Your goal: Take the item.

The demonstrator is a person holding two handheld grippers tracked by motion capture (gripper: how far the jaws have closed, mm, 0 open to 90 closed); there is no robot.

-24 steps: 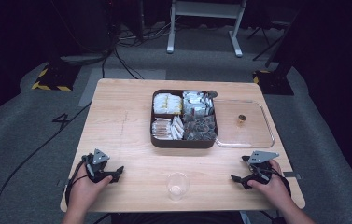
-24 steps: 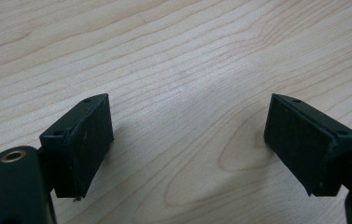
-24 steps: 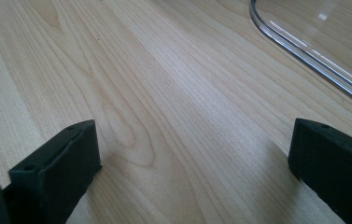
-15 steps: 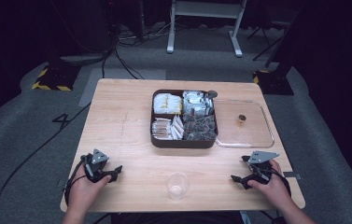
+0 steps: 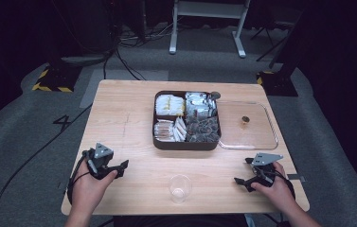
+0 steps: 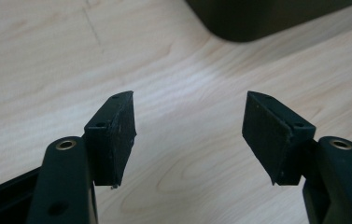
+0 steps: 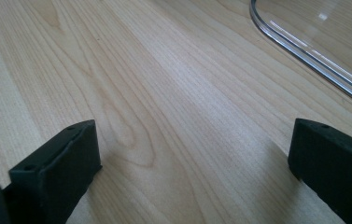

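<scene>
Near the desk's (image 5: 119, 113) front edge, the left tool (image 6: 190, 135) and right tool (image 7: 197, 163) are resting with jaws spread wide, gripping nothing. Between them a clear cup (image 5: 180, 188) is standing; behind it a dark compartment tray (image 5: 185, 143) is sitting beside a transparent lid (image 5: 261, 137).

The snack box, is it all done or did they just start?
Barely started, it seems. The clear lid is already off, lying beside the snack box. The left gripper and right gripper rest open on the table, holding nothing. The packets still sit in the box, and the plastic cup looks empty.
</scene>
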